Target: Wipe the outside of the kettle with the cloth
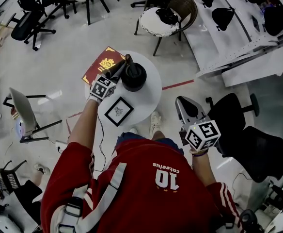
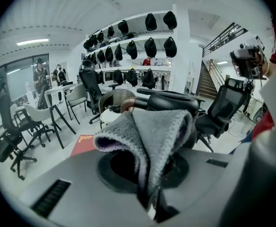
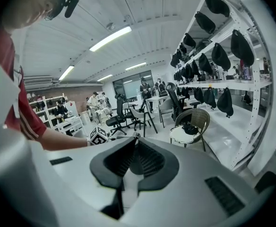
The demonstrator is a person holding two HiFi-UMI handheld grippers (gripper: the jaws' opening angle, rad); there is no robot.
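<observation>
A black kettle (image 1: 133, 76) stands on a small round white table (image 1: 151, 93). My left gripper (image 1: 120, 70) is at the kettle's left side, shut on a grey cloth (image 2: 150, 136) that drapes over its jaws and hides the fingertips. In the left gripper view the kettle (image 2: 170, 100) rises just behind the cloth, very close or touching. My right gripper (image 1: 182, 104) is held off the table's right edge, away from the kettle. In its own view the right gripper (image 3: 134, 136) has its jaws together with nothing between them.
A red book (image 1: 100, 64) and a black framed picture (image 1: 118, 111) also lie on the table. A wicker chair (image 1: 169, 9) stands behind it, a black office chair (image 1: 241, 127) to the right, a white chair (image 1: 23, 111) to the left. Shelves (image 1: 238, 28) hold black bags.
</observation>
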